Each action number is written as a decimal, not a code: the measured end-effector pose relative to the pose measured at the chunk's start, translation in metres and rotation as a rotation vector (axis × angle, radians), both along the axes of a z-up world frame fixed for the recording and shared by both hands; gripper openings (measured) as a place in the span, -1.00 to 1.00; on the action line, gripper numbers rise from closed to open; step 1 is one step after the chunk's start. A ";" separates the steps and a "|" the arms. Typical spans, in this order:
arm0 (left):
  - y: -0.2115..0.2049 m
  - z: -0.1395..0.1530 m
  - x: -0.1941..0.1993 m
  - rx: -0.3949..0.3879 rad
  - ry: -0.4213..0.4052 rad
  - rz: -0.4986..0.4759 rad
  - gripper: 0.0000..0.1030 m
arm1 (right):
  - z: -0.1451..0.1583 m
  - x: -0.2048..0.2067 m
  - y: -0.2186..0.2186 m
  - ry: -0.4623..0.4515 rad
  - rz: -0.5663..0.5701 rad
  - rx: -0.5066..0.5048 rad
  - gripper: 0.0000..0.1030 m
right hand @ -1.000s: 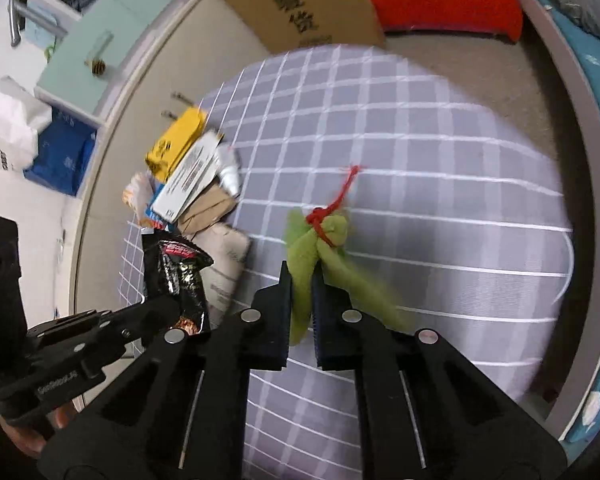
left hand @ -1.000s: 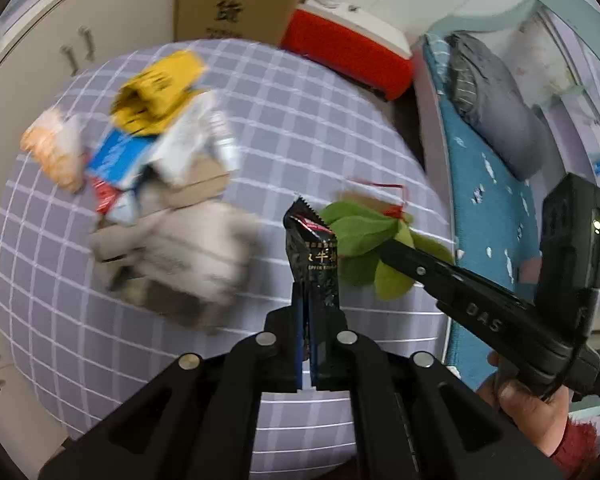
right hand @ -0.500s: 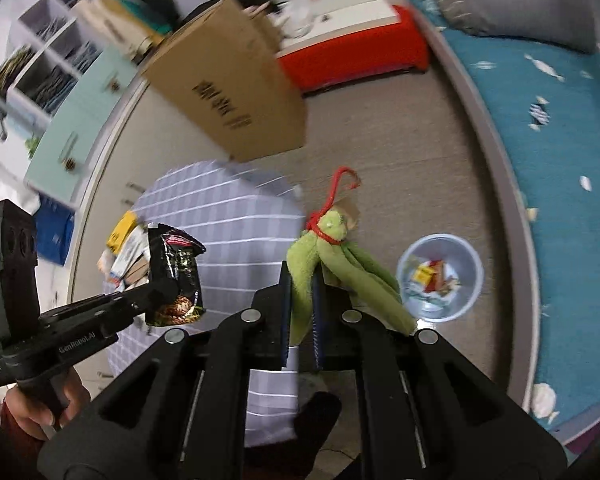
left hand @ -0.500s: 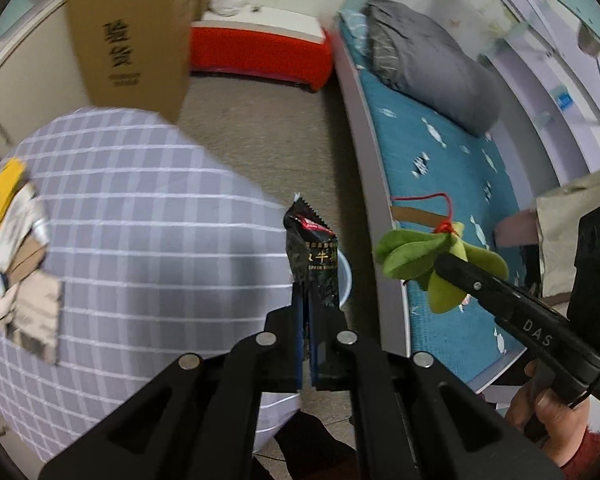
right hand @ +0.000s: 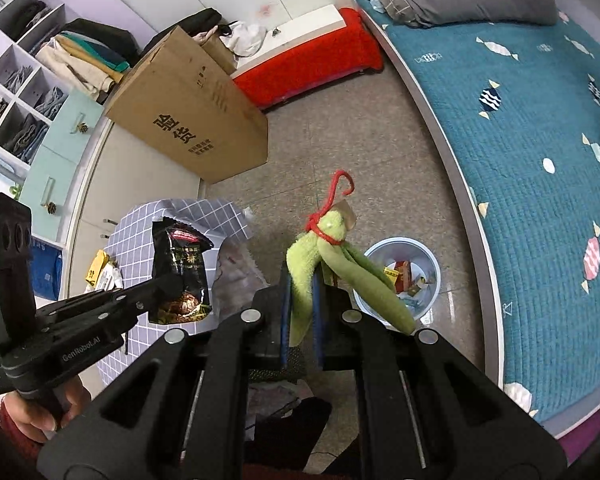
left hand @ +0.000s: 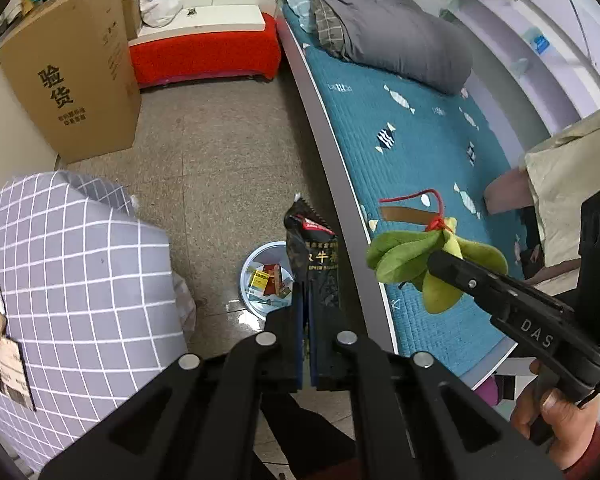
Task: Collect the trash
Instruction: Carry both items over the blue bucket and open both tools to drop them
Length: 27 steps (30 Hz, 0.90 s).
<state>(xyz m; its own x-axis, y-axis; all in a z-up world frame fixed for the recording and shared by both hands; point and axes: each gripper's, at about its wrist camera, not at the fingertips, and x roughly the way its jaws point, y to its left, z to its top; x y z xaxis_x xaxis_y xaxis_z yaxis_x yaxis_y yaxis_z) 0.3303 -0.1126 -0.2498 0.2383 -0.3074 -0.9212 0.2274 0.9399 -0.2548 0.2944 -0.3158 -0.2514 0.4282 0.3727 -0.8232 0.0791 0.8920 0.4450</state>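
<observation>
Your left gripper [left hand: 308, 300] is clamped tight on the black snack wrapper [left hand: 314, 256], your right gripper [right hand: 302, 300] on the green leaf bundle [right hand: 324, 272]. Both hang above the floor, near the blue bin [right hand: 400, 248] beyond. Release off-centre and the light wrapper may land outside the rim; the bundle's trailing leaves could snag it

At lower centre of the frame, the left gripper [left hand: 309, 300] pinches a black snack wrapper [left hand: 316, 256] above a pale blue bin [left hand: 249, 268] on the floor. At right, the right gripper [left hand: 434, 260] clamps a green plush [left hand: 404, 256] over the teal bed [left hand: 412, 140].
</observation>
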 end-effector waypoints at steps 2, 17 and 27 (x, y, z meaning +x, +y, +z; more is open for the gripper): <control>-0.007 0.000 0.005 0.011 0.005 -0.006 -0.96 | -0.001 0.007 -0.005 -0.006 -0.009 -0.001 -0.80; -0.051 -0.008 0.015 0.054 0.020 -0.076 -0.95 | -0.010 0.015 -0.033 0.008 -0.045 0.003 0.06; -0.080 -0.004 0.010 0.054 -0.001 -0.129 -0.95 | 0.014 -0.006 -0.051 -0.082 -0.093 -0.076 0.15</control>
<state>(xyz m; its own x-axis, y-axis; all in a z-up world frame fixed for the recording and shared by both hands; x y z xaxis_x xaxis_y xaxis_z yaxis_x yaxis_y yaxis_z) 0.3404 -0.1930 -0.2538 0.2012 -0.2853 -0.9371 0.3478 0.9151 -0.2039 0.2884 -0.3666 -0.2375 0.5251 0.2663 -0.8083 0.1290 0.9139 0.3849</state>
